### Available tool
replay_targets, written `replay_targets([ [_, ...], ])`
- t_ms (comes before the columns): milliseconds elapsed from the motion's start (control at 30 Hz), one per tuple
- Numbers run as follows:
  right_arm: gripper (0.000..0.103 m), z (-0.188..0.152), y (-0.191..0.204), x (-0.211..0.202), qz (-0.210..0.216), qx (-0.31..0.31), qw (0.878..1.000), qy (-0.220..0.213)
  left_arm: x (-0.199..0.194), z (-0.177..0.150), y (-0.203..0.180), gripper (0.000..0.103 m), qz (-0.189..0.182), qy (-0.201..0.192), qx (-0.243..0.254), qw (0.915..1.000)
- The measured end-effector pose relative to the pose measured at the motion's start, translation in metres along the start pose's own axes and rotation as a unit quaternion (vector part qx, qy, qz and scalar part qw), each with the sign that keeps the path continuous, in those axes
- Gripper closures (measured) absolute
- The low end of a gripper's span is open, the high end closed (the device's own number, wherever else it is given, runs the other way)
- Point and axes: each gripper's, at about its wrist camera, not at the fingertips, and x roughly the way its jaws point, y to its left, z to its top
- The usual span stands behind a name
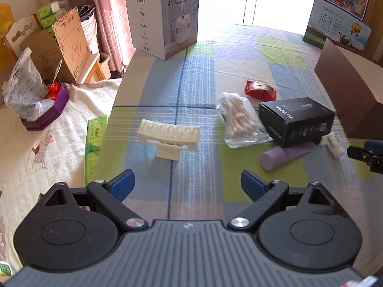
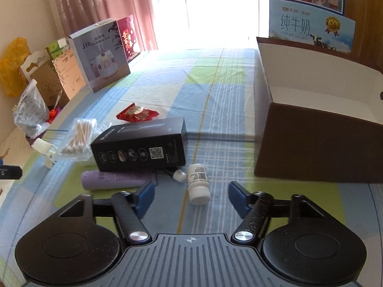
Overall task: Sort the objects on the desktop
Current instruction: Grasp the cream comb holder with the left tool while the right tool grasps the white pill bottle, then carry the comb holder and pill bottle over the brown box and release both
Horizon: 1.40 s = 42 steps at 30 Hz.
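Observation:
My left gripper (image 1: 188, 184) is open above the checked tablecloth, with a cream comb-like clip (image 1: 168, 135) lying just ahead of it. To its right lie a bag of cotton swabs (image 1: 240, 119), a red snack packet (image 1: 259, 89), a black box (image 1: 296, 121) and a purple tube (image 1: 282, 156). My right gripper (image 2: 191, 197) is open too, and a small white bottle (image 2: 198, 184) lies between and just beyond its fingers. The black box (image 2: 141, 147), purple tube (image 2: 115, 179), swabs (image 2: 79, 137) and red packet (image 2: 137, 115) lie to the left ahead.
An open brown cardboard box (image 2: 318, 143) with a white inside stands at the right. A humidifier carton (image 1: 165, 16) stands at the far left of the table, a milk carton (image 2: 311, 26) at the far right. Green tissue packs (image 1: 95, 143) and clutter lie off the table's left edge.

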Motion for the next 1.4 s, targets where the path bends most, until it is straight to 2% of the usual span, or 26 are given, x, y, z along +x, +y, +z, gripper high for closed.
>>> replay_targets([
  [67,0.049,0.002,0.0,0.011,-0.006,-0.007,1.0,0.004,0.006,0.002,0.003,0.01,0.005,-0.005,0.007,1.0],
  [167,0.054,0.003,-0.001,0.026,-0.014,-0.009,1.0,0.015,0.016,0.006,0.009,0.01,0.006,-0.01,0.014,0.9998],
  [567,0.065,0.002,-0.006,0.054,-0.032,-0.002,0.999,0.035,0.05,0.016,0.021,0.01,0.007,-0.015,0.034,0.9993],
  [600,0.068,0.002,-0.007,0.054,-0.031,-0.002,0.999,0.038,0.05,0.016,0.021,0.01,0.006,-0.015,0.034,0.9993],
  [633,0.079,0.001,-0.008,0.055,-0.029,-0.001,0.999,0.04,0.052,0.016,0.022,0.01,0.005,-0.015,0.036,0.9992],
  [967,0.079,-0.007,-0.028,0.04,-0.059,0.033,0.997,0.044,0.076,0.025,0.025,0.009,-0.013,-0.023,0.086,0.9959],
  [1133,0.079,-0.013,-0.041,0.03,-0.073,0.049,0.995,0.047,0.089,0.031,0.026,0.009,-0.026,-0.017,0.092,0.9953],
  [1233,0.079,-0.016,-0.046,0.026,-0.077,0.057,0.994,0.047,0.094,0.034,0.027,0.011,-0.038,-0.012,0.091,0.9951],
  [1300,0.079,-0.017,-0.047,0.023,-0.08,0.059,0.994,0.048,0.096,0.034,0.027,0.02,-0.045,-0.01,0.093,0.9946],
  [1400,0.079,-0.019,-0.048,0.021,-0.082,0.063,0.994,0.048,0.096,0.033,0.025,0.021,-0.044,-0.011,0.098,0.9941],
])
